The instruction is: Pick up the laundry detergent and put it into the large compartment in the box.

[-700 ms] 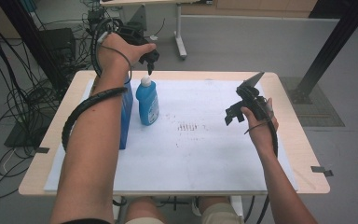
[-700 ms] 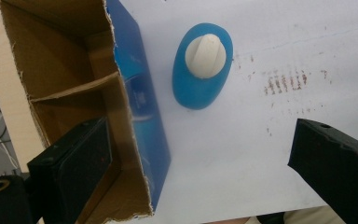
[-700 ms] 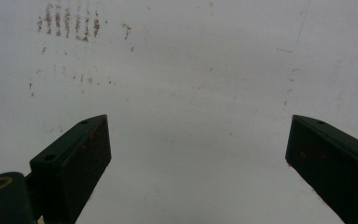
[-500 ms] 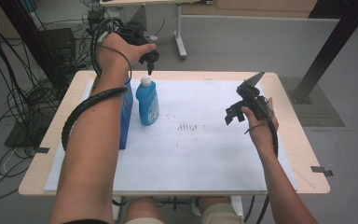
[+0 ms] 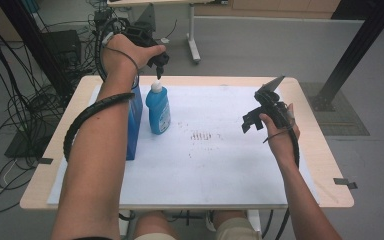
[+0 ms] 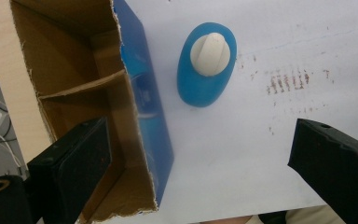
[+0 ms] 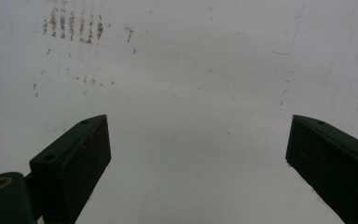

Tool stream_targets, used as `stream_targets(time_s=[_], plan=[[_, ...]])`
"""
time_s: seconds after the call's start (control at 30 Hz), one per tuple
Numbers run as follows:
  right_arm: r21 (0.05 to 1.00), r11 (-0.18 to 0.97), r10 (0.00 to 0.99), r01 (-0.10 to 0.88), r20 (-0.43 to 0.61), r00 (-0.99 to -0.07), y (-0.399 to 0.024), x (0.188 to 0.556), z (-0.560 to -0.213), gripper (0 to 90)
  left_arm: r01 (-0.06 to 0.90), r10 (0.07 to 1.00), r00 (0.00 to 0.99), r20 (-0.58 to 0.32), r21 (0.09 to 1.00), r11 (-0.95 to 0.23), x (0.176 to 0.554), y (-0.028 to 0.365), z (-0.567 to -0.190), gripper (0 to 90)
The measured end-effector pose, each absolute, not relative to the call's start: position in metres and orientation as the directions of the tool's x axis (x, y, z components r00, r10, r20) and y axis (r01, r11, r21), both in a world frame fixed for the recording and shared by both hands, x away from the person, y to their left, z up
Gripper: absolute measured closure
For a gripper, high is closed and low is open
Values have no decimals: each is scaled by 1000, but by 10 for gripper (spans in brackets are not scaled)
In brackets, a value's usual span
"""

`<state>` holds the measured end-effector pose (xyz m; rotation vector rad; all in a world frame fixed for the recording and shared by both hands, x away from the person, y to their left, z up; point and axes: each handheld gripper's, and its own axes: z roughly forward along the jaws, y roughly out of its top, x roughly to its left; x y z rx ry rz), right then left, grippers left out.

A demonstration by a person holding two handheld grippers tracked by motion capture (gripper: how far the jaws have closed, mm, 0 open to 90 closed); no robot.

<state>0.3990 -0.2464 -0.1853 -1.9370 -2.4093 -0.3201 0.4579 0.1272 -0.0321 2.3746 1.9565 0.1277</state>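
A blue bottle [image 5: 158,109] with a white cap [image 6: 207,52] stands upright on the white sheet [image 5: 215,165]. Right beside it stands an open blue cardboard box [image 5: 134,122], whose brown inside with a divider [image 6: 74,86] faces up. My left gripper [image 5: 158,67] hangs high over the bottle and points down at it, jaws wide open with nothing between them [image 6: 200,163]. At the right side of the table my right gripper [image 5: 260,107] is held up above the sheet. Its jaws are wide apart and empty over the bare sheet [image 7: 198,154].
The sheet covers a wooden table [image 5: 310,130]. Small brown marks [image 5: 202,136] stain the sheet near its middle. Cables and dark equipment [image 5: 35,55] crowd the floor to the left. A black post [image 5: 352,55] rises at the back right.
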Motion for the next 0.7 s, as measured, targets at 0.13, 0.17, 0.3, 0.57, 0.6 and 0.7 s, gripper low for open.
stream_targets(time_s=[0.13,0.17,0.3,0.57,0.6,0.7], plan=[[141,202,962,969,155,-223,-247,398,-184,64,976,981,192,24,102,-194,458,127,-31,59],[140,201,963,969,154,-222,-247,398,-184,64,976,981,192,24,101,-193,458,126,-31,59],[138,199,963,970,156,-219,-247,398,-184,65,976,981,192,24,103,-193,457,126,-30,59],[142,205,962,968,154,-226,-248,397,-185,65,976,981,193,25,102,-195,457,125,-30,59],[140,202,962,969,155,-223,-248,397,-185,64,975,980,195,26,99,-197,458,125,-30,59],[141,202,962,969,156,-224,-248,397,-184,64,975,980,197,27,100,-199,459,124,-31,59]])
